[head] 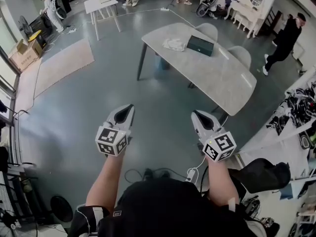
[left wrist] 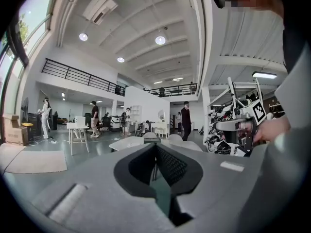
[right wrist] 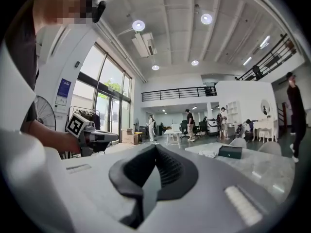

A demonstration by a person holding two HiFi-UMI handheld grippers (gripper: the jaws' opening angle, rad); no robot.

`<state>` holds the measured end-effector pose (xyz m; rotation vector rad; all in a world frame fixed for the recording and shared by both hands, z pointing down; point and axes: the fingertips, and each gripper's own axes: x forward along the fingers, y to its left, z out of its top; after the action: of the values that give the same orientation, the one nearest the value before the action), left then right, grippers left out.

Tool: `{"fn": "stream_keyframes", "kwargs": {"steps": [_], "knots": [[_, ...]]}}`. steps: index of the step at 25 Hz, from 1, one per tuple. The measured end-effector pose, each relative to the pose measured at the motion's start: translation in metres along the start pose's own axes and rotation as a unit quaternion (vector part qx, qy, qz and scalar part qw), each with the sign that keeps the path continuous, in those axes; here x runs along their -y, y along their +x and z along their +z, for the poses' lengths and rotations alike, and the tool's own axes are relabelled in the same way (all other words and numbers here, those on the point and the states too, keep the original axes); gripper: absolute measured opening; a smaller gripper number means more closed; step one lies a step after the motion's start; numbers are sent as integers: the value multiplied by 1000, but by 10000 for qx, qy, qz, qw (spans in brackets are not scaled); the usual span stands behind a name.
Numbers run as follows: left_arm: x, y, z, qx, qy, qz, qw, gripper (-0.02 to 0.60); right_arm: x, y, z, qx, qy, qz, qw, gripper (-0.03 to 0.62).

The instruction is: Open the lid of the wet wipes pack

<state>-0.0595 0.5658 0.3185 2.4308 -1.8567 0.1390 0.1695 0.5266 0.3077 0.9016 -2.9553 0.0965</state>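
stage: not begun, judged | wipes pack (head: pixel 200 45): on table (head: pixel 222 85) at 1 o'clock, well apart from both grippers, lid too small to read | left gripper (head: pixel 124 113): jaws together, empty | right gripper (head: pixel 200 116): jaws together, empty | remaining: approach, lift lid

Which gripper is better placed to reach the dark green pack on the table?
Right, slightly: the right gripper is nearer the table than the left gripper. Both are shut and empty, and the pack lies well beyond either.
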Motion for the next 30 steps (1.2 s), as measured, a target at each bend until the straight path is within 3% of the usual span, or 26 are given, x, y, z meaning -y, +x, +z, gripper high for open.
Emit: {"fn": "stream_keyframes", "kwargs": {"steps": [7,13,30], "knots": [[27,13,2,9,69,73,9999,11,17,-25,-3,-49,-233,135,9996,2],[50,17,-1,-16,51,109,9999,11,27,-39,-20,-181,-39,178,9997,2],[30,98,-25,-110,-207,-117,9997,9,84,-5,-53,-606,266,79,9978,2]]}}
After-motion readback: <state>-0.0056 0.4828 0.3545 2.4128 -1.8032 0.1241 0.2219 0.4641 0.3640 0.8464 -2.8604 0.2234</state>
